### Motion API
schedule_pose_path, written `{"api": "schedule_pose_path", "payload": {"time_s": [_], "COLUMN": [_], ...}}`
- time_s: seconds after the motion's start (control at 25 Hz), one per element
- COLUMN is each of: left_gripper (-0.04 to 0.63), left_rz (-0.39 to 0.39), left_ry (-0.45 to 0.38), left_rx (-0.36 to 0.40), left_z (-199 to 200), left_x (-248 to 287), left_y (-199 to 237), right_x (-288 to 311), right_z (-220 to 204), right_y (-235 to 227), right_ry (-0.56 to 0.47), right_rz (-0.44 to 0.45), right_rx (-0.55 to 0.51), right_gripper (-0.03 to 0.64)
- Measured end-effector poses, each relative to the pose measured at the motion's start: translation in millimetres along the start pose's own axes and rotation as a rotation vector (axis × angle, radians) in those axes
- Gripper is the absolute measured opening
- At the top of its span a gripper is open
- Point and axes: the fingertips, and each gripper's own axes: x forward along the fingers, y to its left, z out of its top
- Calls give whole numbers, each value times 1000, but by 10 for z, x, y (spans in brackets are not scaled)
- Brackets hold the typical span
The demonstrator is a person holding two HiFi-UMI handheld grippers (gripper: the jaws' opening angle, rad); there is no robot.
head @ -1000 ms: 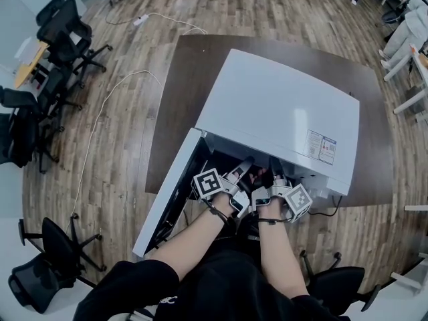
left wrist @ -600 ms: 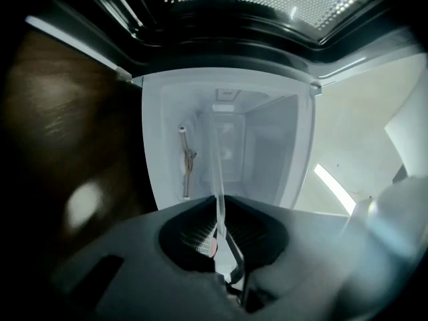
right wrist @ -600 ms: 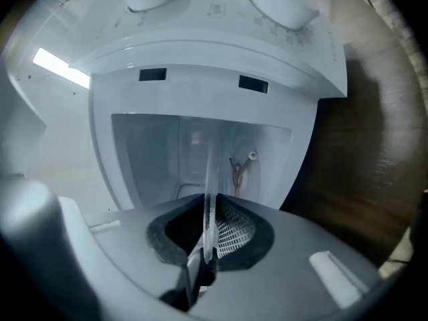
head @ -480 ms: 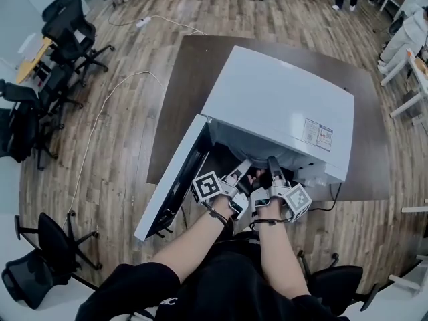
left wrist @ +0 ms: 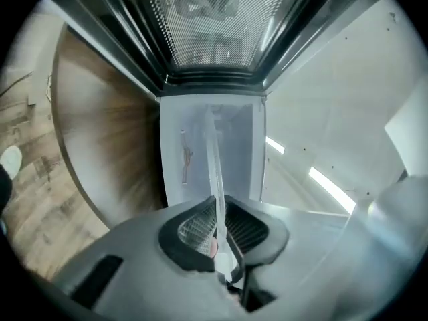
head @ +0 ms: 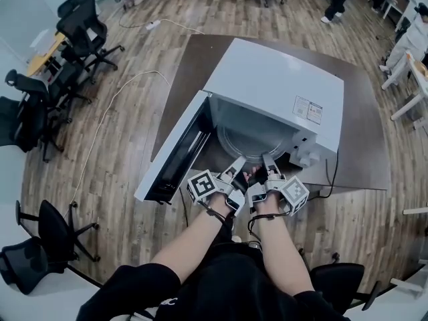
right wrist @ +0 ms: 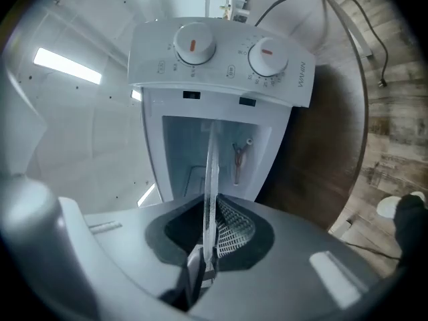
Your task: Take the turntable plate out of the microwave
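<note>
My left gripper (head: 241, 170) and right gripper (head: 269, 168), jaws nearly closed, each pinch the near rim of the plate (head: 254, 136) at the mouth of the microwave (head: 274, 85); next, I judge, draw it out level.

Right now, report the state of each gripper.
Left gripper: closed on the rim of the turntable plate.
Right gripper: closed on the turntable plate's rim too.

Left gripper (head: 242, 165) and right gripper (head: 269, 163) side by side, level, jaws clamped on the turntable plate (head: 251, 136).
</note>
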Motion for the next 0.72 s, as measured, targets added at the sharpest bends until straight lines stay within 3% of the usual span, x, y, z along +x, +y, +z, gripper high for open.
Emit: {"api": "schedule_pose_path", "payload": {"time_s": [0.12,0.32,0.6,0.72], "left_gripper": [38,38,40,40], "left_rz": [-51,-20,-62,-28], "left_ry": [-19,-46,-61,-59], "left_rx": [12,45,48,57], "left_z": [-72,-276,-595,-690], "left_x": [-216,-652,-1102,-1261], "left_y": [-206,-282,-484,-468], "right_x": [-181,-558,-1065,-1226], "right_z": [-192,-421,-673,-743], "right_y": [112,256,305,350], "right_ry": [19,47,69,74], "right_rz": [16,51,48,57], "right_rx": [18,-3,7,-3], "right_gripper": [40,40,40,43]}}
